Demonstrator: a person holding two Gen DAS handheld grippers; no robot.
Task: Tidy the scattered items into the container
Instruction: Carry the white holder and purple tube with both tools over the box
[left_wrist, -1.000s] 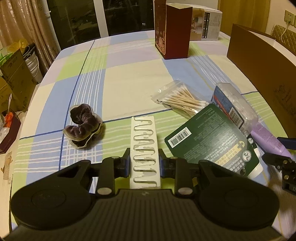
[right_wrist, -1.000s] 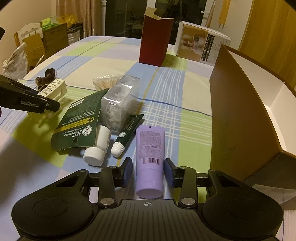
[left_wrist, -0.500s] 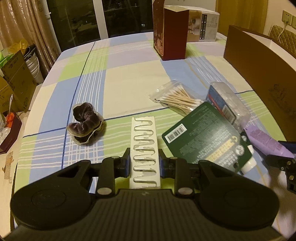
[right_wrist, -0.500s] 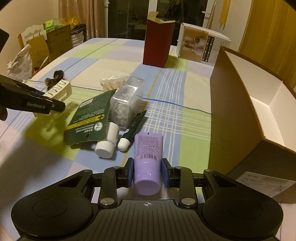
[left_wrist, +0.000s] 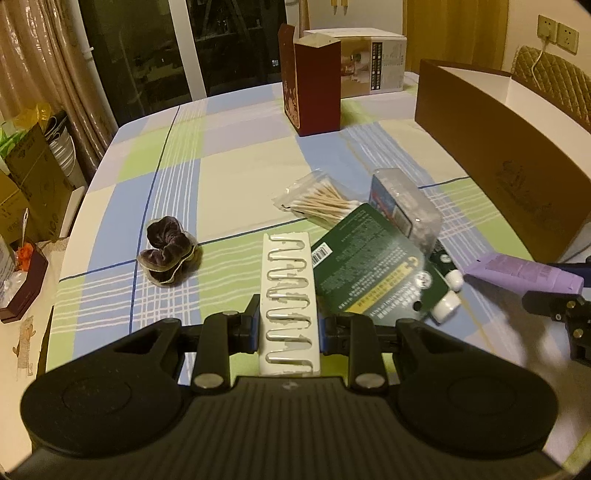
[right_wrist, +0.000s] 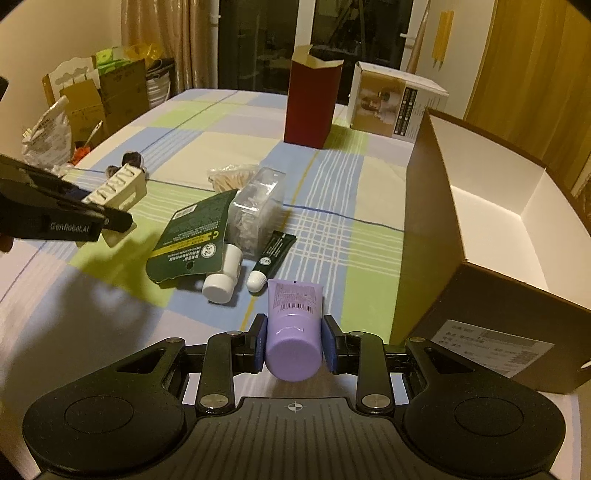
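Note:
My left gripper (left_wrist: 288, 325) is shut on a white card of metal hair clips (left_wrist: 289, 295) and holds it above the tablecloth. It also shows in the right wrist view (right_wrist: 118, 186). My right gripper (right_wrist: 294, 341) is shut on a purple tube (right_wrist: 293, 332), lifted off the table; the tube also shows in the left wrist view (left_wrist: 524, 275). The open brown box with a white inside (right_wrist: 517, 206) stands to the right. On the cloth lie a green packet (right_wrist: 192, 236), a clear plastic case (right_wrist: 256, 208), a small green tube (right_wrist: 271, 258), a bag of cotton swabs (left_wrist: 319, 201) and a dark velvet scrunchie (left_wrist: 166, 249).
A tall dark red carton (right_wrist: 314, 101) and a printed white box (right_wrist: 395, 101) stand at the far end of the table. Cardboard boxes and bags (right_wrist: 92, 103) are piled beyond the table's left edge. The checked tablecloth (left_wrist: 240, 162) covers the table.
Both grippers have risen with their loads. The purple tube, lying flat a second ago, is now gripped and lifted; the clip card is higher above the cloth.

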